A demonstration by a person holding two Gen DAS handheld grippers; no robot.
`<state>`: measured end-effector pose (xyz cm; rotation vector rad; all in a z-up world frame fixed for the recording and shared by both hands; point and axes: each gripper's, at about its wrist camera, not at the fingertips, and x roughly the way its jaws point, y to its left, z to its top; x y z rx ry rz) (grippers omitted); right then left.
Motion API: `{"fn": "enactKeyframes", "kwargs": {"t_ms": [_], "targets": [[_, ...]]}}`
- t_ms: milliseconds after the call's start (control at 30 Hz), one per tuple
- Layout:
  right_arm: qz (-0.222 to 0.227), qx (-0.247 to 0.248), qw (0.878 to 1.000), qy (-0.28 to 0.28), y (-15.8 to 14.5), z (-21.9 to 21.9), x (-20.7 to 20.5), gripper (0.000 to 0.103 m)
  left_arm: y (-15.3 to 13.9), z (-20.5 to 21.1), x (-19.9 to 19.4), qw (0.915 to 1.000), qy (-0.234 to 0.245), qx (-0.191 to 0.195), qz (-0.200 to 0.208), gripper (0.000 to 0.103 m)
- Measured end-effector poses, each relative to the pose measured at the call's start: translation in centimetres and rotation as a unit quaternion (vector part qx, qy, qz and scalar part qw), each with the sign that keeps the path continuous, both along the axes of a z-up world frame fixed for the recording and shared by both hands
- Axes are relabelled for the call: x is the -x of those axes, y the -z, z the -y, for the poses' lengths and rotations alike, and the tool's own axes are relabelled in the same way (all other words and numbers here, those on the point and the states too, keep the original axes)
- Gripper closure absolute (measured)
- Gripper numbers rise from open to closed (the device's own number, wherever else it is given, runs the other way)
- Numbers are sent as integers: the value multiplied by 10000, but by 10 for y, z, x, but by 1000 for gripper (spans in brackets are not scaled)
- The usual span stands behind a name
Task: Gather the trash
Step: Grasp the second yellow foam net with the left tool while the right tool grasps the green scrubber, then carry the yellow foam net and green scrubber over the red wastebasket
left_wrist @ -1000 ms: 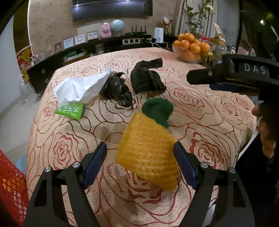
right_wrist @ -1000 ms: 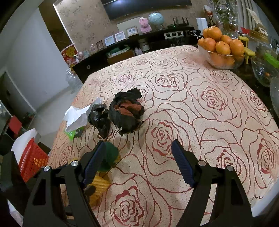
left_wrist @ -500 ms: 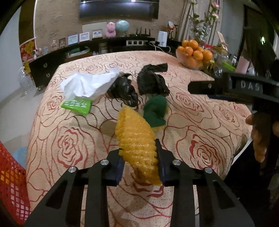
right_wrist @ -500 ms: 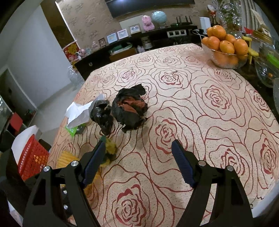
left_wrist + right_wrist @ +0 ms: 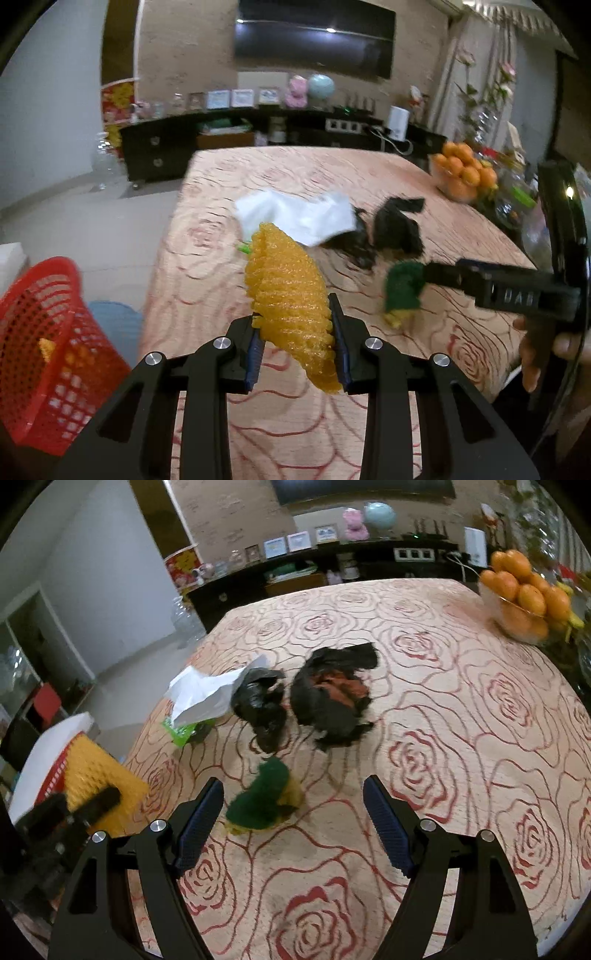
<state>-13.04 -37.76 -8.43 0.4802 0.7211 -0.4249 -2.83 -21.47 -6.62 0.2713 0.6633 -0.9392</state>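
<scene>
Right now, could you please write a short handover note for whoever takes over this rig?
Left tool: shut on the yellow foam net, lifted clear of the table, near the red basket.
Right tool: open, holds nothing, poised over the green foam net.
On the table: two black bags, white tissue on a green pack.
Done: something yellow already lies in the basket.
Left: drop the yellow net in, then the green net, bags and tissue.
</scene>
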Motion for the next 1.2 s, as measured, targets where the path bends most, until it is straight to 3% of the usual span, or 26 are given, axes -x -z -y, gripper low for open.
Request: {"fn": "enactKeyframes", "kwargs": {"t_ms": [467,533,667,800,1200], "targets": [[-407,265,9987,-166,24,-14,-38,28,-9,-22,-14,9988,-459,70,178,73],[-474,282,9983,-163,28,-14,-41,31,-9,-24,-14,9986,-478,76,188,73],[-630,314,9973,-223,32,-16,-47,52,-11,-27,-15,9983,-529,83,229,73],[-629,424,9967,-274,29,-20,-50,62,-13,-32,-18,9978,-604,114,242,73],[-72,763,9968,-243,-12,-27,-40,64,-27,-43,-21,9951,-842,295,416,73]]}}
